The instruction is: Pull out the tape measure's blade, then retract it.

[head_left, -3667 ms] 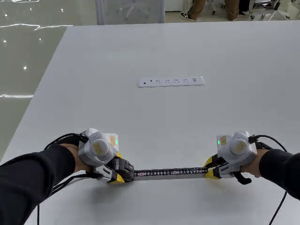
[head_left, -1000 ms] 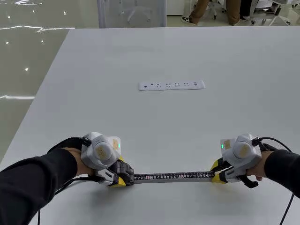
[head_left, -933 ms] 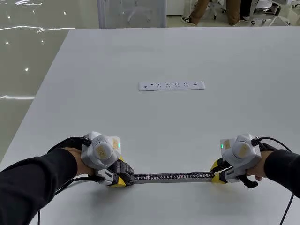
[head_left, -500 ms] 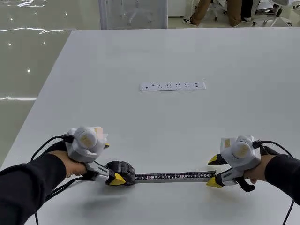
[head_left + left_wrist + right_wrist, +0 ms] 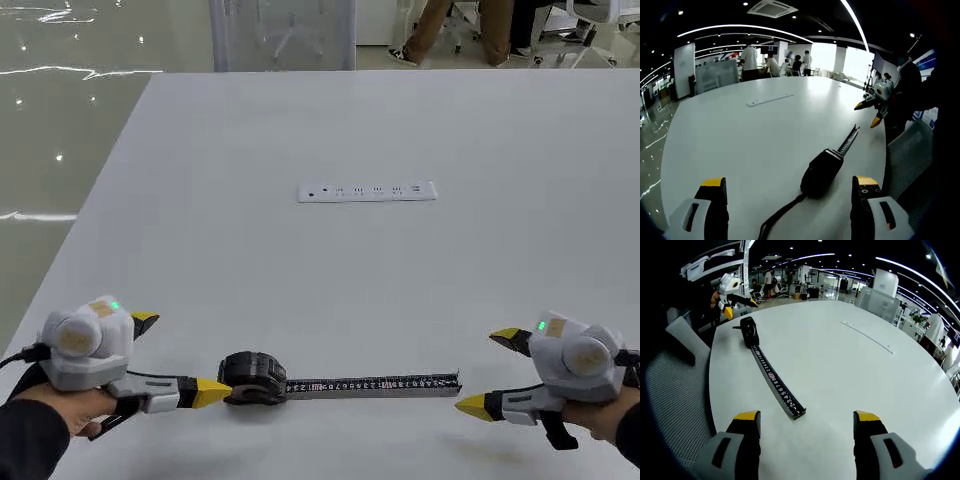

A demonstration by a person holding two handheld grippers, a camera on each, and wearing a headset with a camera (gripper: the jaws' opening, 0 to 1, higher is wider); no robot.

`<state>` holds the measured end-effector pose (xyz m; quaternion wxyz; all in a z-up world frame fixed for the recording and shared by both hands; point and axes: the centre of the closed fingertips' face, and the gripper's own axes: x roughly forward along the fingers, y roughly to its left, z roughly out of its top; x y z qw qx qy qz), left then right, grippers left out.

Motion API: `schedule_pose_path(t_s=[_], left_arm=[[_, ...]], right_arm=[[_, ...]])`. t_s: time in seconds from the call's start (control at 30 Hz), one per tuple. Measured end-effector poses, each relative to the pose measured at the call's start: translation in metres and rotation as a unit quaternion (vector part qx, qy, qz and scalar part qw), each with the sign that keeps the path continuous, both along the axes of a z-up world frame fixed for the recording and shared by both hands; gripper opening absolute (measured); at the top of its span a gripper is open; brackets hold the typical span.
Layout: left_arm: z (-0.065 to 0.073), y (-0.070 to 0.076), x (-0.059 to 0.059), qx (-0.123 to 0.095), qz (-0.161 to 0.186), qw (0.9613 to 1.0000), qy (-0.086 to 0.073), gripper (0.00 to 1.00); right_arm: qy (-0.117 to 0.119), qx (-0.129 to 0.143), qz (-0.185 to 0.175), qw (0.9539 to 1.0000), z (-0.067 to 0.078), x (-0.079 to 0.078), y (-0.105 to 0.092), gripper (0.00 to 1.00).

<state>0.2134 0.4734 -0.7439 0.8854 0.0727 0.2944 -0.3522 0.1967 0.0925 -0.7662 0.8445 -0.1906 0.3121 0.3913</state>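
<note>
Left gripper (image 5: pixel 178 355) hangs over the table's (image 5: pixel 350 280) near-left edge, jaws spread wide and empty, just left of the tape measure (image 5: pixel 253 377). The case lies by the near edge. Its blade (image 5: pixel 370 385) lies pulled out along that edge, hook end pointing right. Just beyond the hook is the right gripper (image 5: pixel 488 371), jaws wide too, holding nothing.

In the head view the numbers on the tape measure's blade (image 5: pixel 370 385) are too small to read, and so are the holes in the power strip (image 5: pixel 367 191). The picture's bottom cuts off the left hand (image 5: pixel 60 402) holding the left gripper (image 5: pixel 182 355) and the right hand (image 5: pixel 600 415) holding the right gripper (image 5: pixel 487 370). The table (image 5: pixel 300 120) runs off the right side. Past its far edge, people (image 5: pixel 432 20) are cut off at the legs. In the left gripper view a black cord (image 5: pixel 780 220) from the tape measure's case (image 5: pixel 822 172) runs off the bottom.
</note>
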Motion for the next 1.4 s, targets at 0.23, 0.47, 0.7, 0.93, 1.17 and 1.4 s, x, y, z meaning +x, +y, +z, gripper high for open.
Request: schedule_pose_path(t_s=[0.23,0.47,0.7,0.93,1.17,1.4], left_arm=[[-0.005,0.020,-0.020,-0.015,0.045,0.9989,-0.001,1.00],[-0.007,0.029,-0.035,-0.023,0.063,0.9977,0.007,1.00],[-0.008,0.030,-0.049,-0.028,0.060,0.9978,0.005,1.00],[-0.012,0.026,-0.065,-0.035,0.033,0.9988,0.009,1.00],[-0.006,0.031,-0.064,-0.030,0.037,0.9988,0.010,1.00],[-0.002,0.029,-0.068,-0.046,0.038,0.9982,0.004,1.00]], right_arm=[[-0.020,0.022,-0.044,0.9986,0.018,-0.022,-0.019,0.92],[-0.016,0.025,-0.068,0.9972,0.016,-0.053,-0.042,0.94],[-0.006,0.015,-0.063,0.9979,0.008,-0.073,-0.054,0.97],[-0.003,0.021,-0.070,0.9973,0.006,-0.078,-0.071,1.00],[0.002,0.022,-0.073,0.9971,0.011,-0.082,-0.076,1.00],[0.001,0.015,-0.078,0.9969,0.015,-0.085,-0.077,1.00]])
